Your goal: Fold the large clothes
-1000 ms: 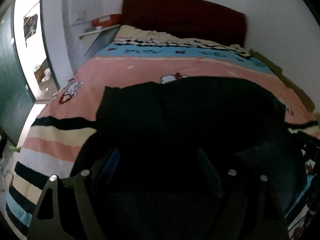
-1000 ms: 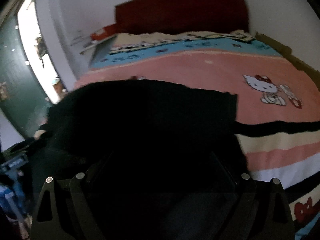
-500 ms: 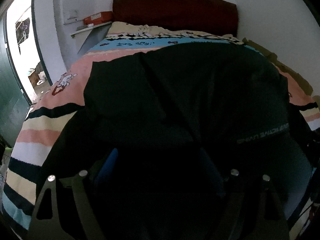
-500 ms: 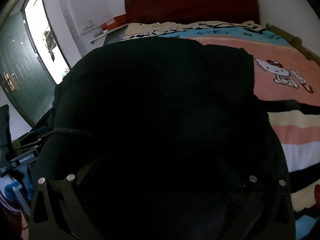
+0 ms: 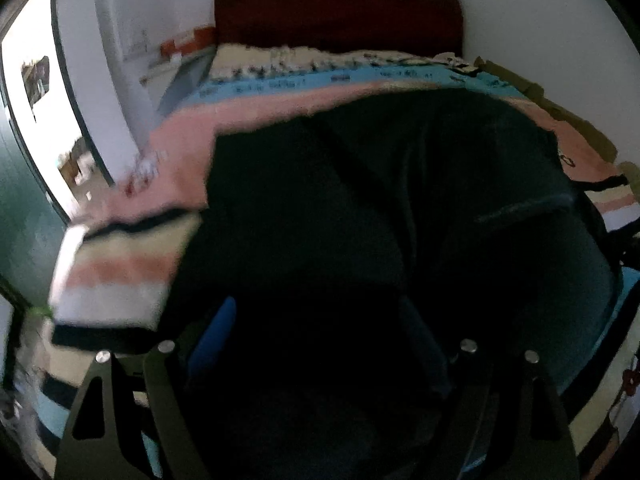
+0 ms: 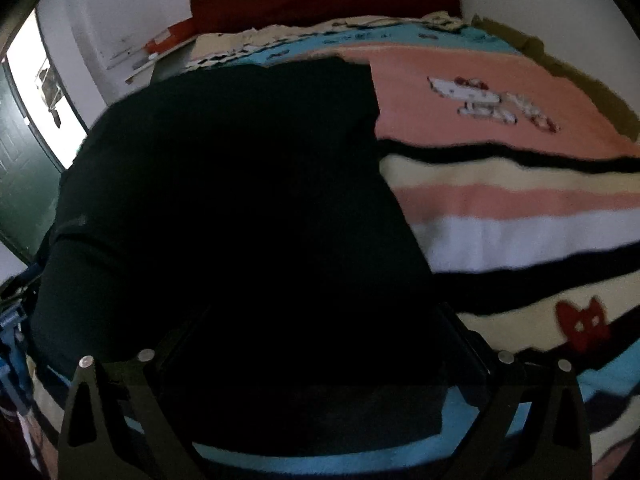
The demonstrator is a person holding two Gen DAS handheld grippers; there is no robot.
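My left gripper [image 5: 316, 344] sits buried in the black garment [image 5: 380, 220]; the blue pad [image 5: 212, 336] of one finger shows beside the cloth, and the fabric bunches between my jaws, which look closed on it. My right gripper [image 6: 316, 360] is swallowed by the same dark cloth [image 6: 232, 200], so I cannot tell how far those jaws stand apart. The garment spreads across the near half of the bed. Beyond it lies the striped blanket [image 6: 500, 200], with a cartoon cat [image 6: 480, 100] on its pink band. Past the blanket stands the dark red headboard [image 5: 340, 16], against the white wall [image 5: 540, 8].
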